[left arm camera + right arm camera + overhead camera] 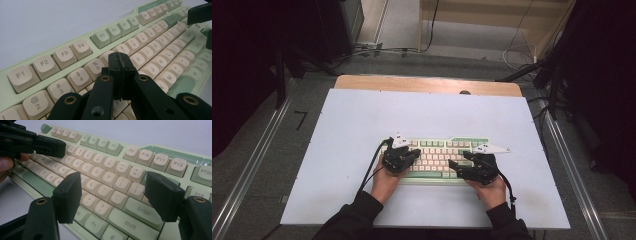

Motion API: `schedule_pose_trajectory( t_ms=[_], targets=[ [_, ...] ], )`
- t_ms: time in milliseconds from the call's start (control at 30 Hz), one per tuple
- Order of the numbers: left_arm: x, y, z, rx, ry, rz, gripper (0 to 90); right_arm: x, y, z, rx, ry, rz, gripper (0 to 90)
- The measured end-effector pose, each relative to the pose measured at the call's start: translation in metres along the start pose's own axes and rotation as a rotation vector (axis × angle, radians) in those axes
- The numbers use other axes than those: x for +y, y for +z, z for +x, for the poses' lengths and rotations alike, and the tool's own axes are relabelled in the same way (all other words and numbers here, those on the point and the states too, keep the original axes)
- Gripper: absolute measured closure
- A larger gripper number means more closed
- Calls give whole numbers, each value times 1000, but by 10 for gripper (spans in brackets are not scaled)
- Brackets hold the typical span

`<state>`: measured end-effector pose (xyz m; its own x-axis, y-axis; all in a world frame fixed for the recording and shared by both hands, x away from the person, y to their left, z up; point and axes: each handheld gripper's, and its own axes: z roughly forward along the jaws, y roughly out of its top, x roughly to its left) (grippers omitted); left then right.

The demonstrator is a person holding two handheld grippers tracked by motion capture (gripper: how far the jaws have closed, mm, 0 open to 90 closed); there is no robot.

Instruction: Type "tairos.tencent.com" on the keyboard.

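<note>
since the left gripper (119,65) has its jaws pressed together over the number row, it could mash two keys at once. mechanical keyboard (437,159) sits mid-table (352,115), right gripper (113,195) at its 3 o'clock end, jaws apart, empty.

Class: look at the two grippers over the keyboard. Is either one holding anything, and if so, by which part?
Nothing is held. The left gripper has its jaws shut together with nothing between them, above the keyboard. The right gripper has its jaws apart over the keys.
</note>
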<state>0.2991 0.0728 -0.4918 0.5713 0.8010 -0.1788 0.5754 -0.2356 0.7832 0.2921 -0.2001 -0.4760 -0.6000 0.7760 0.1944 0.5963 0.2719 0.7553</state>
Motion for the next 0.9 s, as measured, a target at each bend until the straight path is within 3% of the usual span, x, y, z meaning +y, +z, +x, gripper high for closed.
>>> schedule_pose_trajectory(
  t_ms=[67, 233, 300, 367, 433, 533, 767, 900],
  targets=[
    [0, 2, -1, 3, 8, 21, 900, 0, 1, 0, 0, -1, 2, 285],
    [2, -3, 0, -11, -7, 0, 894, 0, 0, 0, 0, -2, -1, 288],
    [4, -12, 0, -23, -21, -47, 783, 1, -1, 0, -1, 3, -7, 291],
    [8, -23, 2, -11, -29, -91, 592, 1, -2, -2, -3, 4, -11, 293],
    [11, -33, 6, -4, -46, -124, 463, 1, -2, -2, -1, 7, -14, 315],
    [11, -44, 14, 18, -78, -148, 394, 2, -4, -2, 9, -3, -25, 452],
    [6, -56, 30, 61, -125, -166, 391, 4, -5, 9, 53, -78, -45, 844],
    [2, -59, 33, 72, -132, -165, 392, 6, -1, 14, 68, -113, -33, 878]
  ],
)
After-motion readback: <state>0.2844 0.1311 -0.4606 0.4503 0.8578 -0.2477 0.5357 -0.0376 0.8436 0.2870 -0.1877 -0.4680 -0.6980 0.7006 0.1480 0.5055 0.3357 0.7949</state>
